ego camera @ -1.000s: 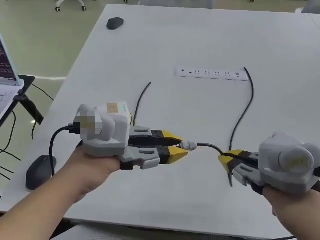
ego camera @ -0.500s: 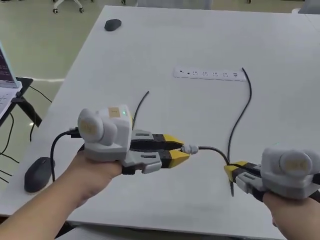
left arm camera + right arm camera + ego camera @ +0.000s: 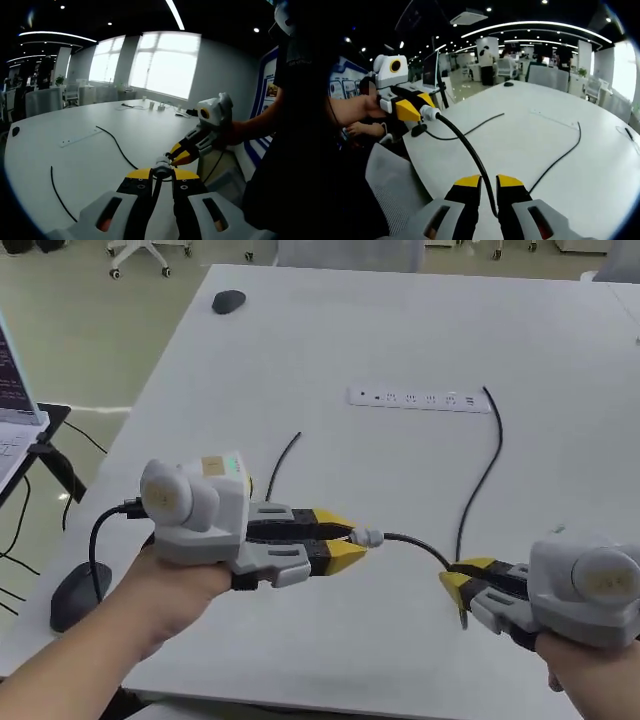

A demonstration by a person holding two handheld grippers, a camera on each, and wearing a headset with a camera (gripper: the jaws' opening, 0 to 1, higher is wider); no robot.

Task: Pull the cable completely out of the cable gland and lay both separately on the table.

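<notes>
The left tool clamps the gland steady above the surface, while the right tool, closed on the cable, stands apart to draw it out.

White table, power strip, mouse, short cable, long cable
</notes>
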